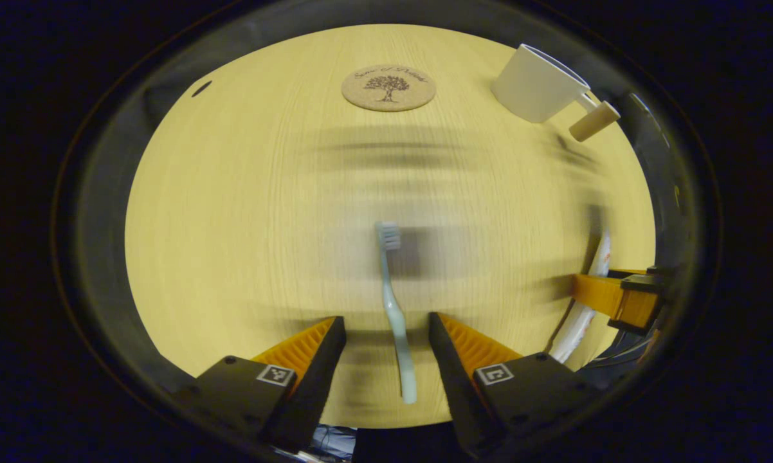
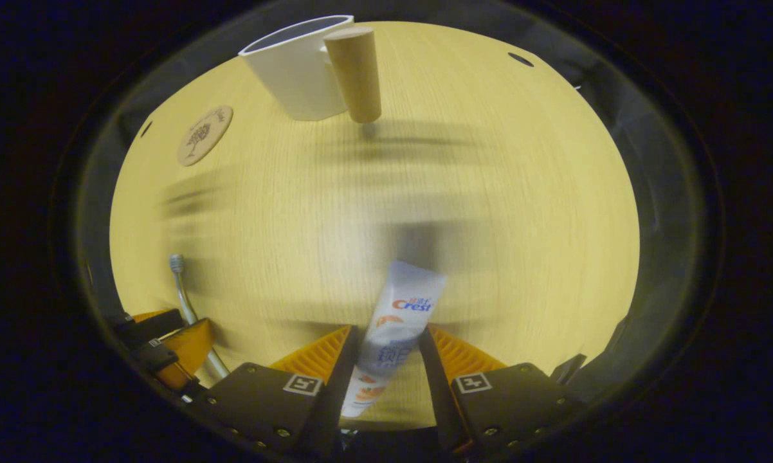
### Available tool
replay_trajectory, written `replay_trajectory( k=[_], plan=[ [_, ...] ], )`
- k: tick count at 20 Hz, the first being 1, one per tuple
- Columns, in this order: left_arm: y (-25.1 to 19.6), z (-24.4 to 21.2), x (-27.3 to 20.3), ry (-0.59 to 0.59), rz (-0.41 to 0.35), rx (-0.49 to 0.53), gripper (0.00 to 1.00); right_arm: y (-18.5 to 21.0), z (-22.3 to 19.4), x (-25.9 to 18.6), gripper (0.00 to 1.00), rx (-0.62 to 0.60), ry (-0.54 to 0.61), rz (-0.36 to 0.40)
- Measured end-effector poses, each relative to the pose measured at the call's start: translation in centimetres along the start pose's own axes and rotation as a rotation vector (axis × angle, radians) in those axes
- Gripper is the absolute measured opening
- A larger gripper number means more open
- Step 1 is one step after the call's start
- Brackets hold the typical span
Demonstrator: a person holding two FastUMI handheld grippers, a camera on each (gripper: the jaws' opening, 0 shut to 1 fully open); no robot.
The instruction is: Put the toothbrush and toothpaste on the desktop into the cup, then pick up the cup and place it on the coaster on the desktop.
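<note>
Orange-ribbed, our left gripper [image 1: 386,334] hangs wide open astride the pale toothbrush [image 1: 394,308] lying on the wooden desktop [image 1: 245,212]; our right gripper [image 2: 386,344] straddles the toothpaste [image 2: 393,328], seemingly unclamped. Coaster [image 1: 388,88] and empty cup [image 1: 538,83] sit beyond.

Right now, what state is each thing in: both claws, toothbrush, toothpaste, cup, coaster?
left claw: open, fingers either side of the toothbrush handle, not pressing it.
right claw: open around the toothpaste, grip not closed.
toothbrush: lying flat on the desktop.
toothpaste: lying on the desktop, between the fingers.
cup: upright, nothing visible inside.
coaster: bare, nothing on it.
</note>
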State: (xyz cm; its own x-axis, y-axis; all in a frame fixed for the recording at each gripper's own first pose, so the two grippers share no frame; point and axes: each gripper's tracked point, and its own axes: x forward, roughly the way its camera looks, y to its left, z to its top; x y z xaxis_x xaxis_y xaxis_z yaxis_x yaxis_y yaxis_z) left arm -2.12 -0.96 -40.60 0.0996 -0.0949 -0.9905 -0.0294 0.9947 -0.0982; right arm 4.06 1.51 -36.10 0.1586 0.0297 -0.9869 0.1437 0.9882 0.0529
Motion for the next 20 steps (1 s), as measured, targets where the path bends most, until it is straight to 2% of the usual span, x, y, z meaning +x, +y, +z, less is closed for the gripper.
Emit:
replay_trajectory(
  k=[1,2,3,4,5,7,8,9,11,12,17,20],
  plan=[
    [-0.17,-0.07,-0.18,0.000,-0.003,0.004,0.70,-0.09,0.16,-0.14,0.60,-0.015,0.000,-0.002],
    [-0.31,-0.03,-0.17,-0.002,-0.005,0.004,0.66,-0.15,0.02,0.16,0.53,-0.015,0.000,0.001],
    [-0.49,-0.10,-0.15,-0.006,-0.004,0.008,0.45,-0.35,0.06,0.12,0.52,-0.010,-0.009,-0.002],
    [-0.60,-0.17,-0.08,-0.007,-0.004,0.004,0.42,-0.64,-0.04,-0.05,0.44,-0.007,-0.010,-0.002],
    [-0.58,-0.19,-0.11,-0.009,0.000,-0.001,0.23,-0.82,0.03,-0.07,0.40,-0.021,-0.012,0.004],
    [-0.72,-0.20,-0.17,-0.023,-0.007,-0.007,0.22,-0.67,-0.09,-0.19,0.39,-0.045,-0.023,0.006],
    [-0.73,-0.19,-0.23,-0.023,-0.005,-0.012,0.12,-0.70,-0.15,0.10,0.39,-0.046,-0.034,0.002],
    [-0.74,-0.32,-0.13,-0.028,-0.002,-0.007,0.12,-0.65,-0.01,-0.19,0.33,-0.043,-0.038,0.006],
    [-0.81,-0.38,-0.28,-0.035,0.001,0.015,0.12,-0.69,0.05,-0.76,0.33,-0.034,-0.059,0.010],
    [-0.81,-0.33,-0.26,-0.037,0.004,0.017,0.12,-0.81,-0.01,-0.16,0.22,-0.026,-0.067,0.017],
    [-0.69,-0.26,-0.33,-0.058,0.004,0.006,0.12,-0.83,0.05,-0.21,0.22,0.004,-0.092,0.071],
    [-0.76,-0.19,-0.30,-0.063,0.008,0.009,0.13,-0.60,-0.11,-0.23,0.22,0.029,-0.091,0.141]
  ],
)
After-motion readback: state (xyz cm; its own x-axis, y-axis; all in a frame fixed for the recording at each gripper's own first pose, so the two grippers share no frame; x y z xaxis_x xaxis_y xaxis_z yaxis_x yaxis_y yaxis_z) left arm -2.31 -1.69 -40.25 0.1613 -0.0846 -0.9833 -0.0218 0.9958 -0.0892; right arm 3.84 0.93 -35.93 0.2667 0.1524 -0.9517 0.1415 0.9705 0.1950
